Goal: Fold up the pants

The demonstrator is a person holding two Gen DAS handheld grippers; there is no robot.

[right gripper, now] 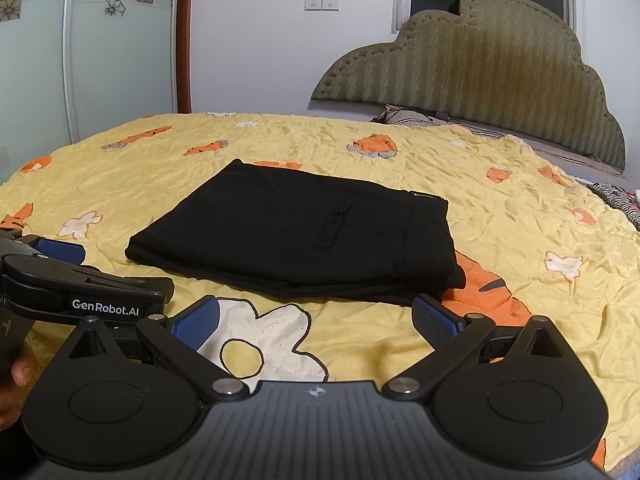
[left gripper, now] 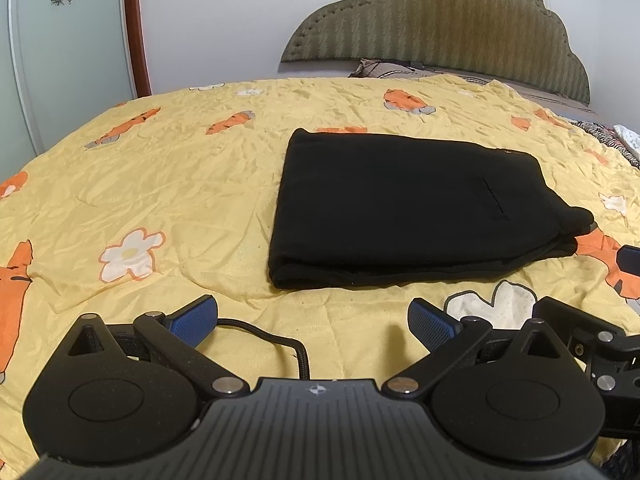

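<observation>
Black pants (left gripper: 404,216), folded into a flat rectangular stack, lie on the yellow cartoon-print bed cover (left gripper: 160,184) — the left gripper (left gripper: 314,322) and right gripper (right gripper: 316,318) hover just short of the near edge, jaws spread wide and holding nothing.

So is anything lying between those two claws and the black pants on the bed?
Nothing visible. Only bare yellow carrot-print bedspread separates the open left gripper and open right gripper from the folded black pants; a black cable sits near the left jaws.
</observation>
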